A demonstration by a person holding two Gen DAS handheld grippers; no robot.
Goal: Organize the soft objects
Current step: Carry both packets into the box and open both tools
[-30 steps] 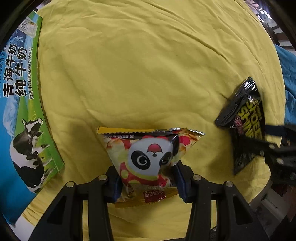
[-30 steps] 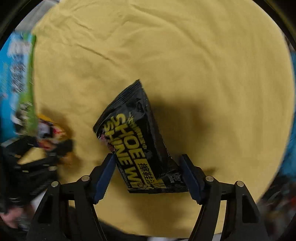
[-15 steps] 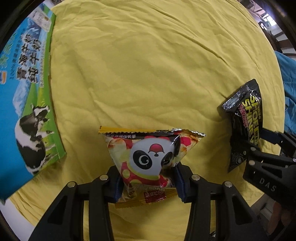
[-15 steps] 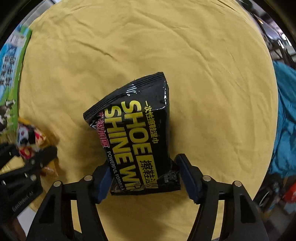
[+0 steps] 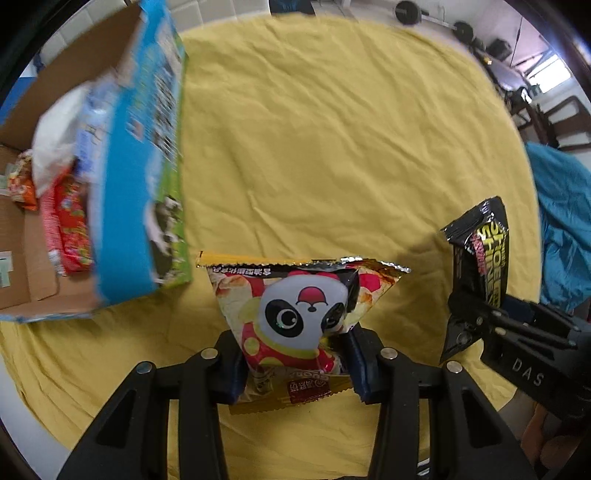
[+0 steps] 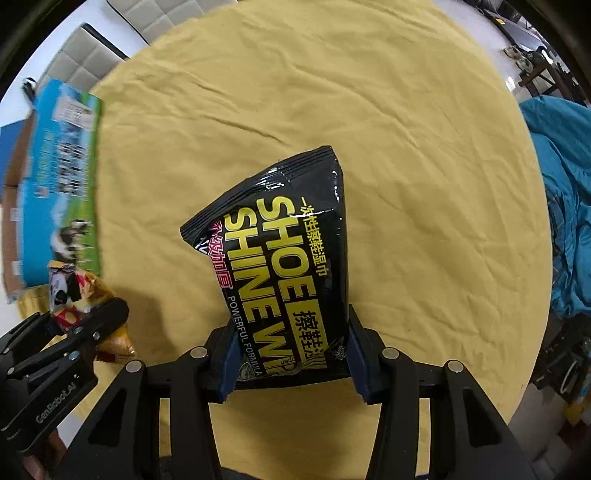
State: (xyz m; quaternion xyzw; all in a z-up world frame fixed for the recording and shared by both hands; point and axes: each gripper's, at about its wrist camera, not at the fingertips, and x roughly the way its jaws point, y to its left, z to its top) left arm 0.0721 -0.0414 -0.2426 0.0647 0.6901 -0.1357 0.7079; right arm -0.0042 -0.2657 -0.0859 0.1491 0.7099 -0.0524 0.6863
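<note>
My left gripper [image 5: 295,363] is shut on a panda snack bag [image 5: 299,314], held above the yellow cloth [image 5: 332,147]. My right gripper [image 6: 291,362] is shut on a black shoe-shine wipes pack [image 6: 284,266], also lifted. In the left wrist view the wipes pack [image 5: 484,254] and right gripper [image 5: 476,325] are at the far right. In the right wrist view the snack bag [image 6: 70,288] and left gripper [image 6: 92,325] are at the lower left. An open blue milk carton box [image 5: 129,177] stands left, with red packets [image 5: 70,225] and a white soft item [image 5: 55,136] inside.
The round table is covered by the yellow cloth [image 6: 369,110]. The blue box [image 6: 55,177] sits at its left edge. A teal fabric [image 6: 565,221] lies off the right side. Chairs [image 6: 81,62] and gym gear [image 5: 436,18] stand beyond the table.
Both grippers have risen with their packs. The left wrist view now looks into the open box. The wipes pack has closed fully in the right gripper.
</note>
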